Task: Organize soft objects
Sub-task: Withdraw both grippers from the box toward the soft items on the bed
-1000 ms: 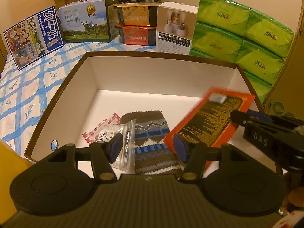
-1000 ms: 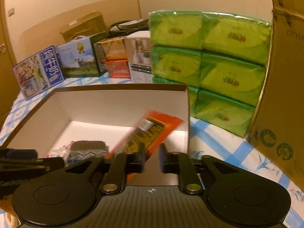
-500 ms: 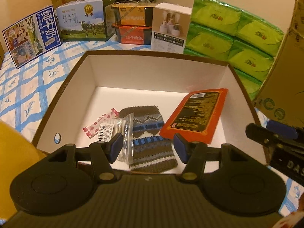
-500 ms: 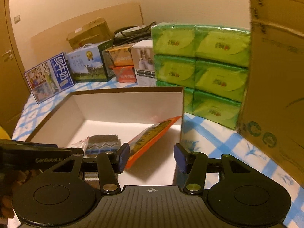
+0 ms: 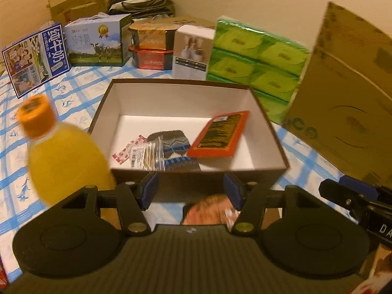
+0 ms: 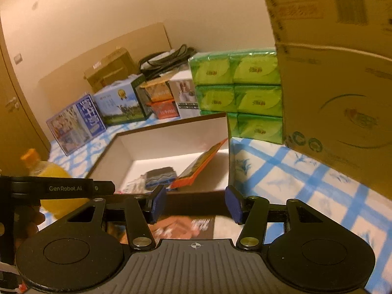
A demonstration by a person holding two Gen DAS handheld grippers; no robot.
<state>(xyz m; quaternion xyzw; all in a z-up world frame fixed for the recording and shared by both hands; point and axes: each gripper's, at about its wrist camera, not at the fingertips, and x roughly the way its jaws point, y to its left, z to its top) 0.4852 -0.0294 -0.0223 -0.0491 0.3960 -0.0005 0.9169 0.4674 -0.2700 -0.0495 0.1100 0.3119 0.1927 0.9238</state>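
Observation:
A brown box with a white inside (image 5: 267, 125) stands on the checked cloth; it also shows in the right wrist view (image 6: 227, 144). In it lie an orange flat packet (image 5: 220, 134) leaning on the right wall, a knitted brown and blue sock (image 5: 176, 147), a clear bag of cotton swabs (image 5: 149, 153) and a small red and white sachet (image 5: 125, 150). My left gripper (image 5: 190, 191) is open and empty, just in front of the box's near wall. My right gripper (image 6: 196, 204) is open and empty, near the box's front right corner.
An orange juice bottle (image 5: 61, 156) stands left of the box. A printed packet (image 5: 208, 212) lies in front of the box under the grippers. Green tissue packs (image 5: 254, 58), a big cardboard carton (image 5: 348, 98) and milk and food boxes (image 5: 98, 44) line the back and right.
The right gripper let go of the orange packet, which now rests in the box against its right wall. Both grippers have drawn back out of the box towards its front.

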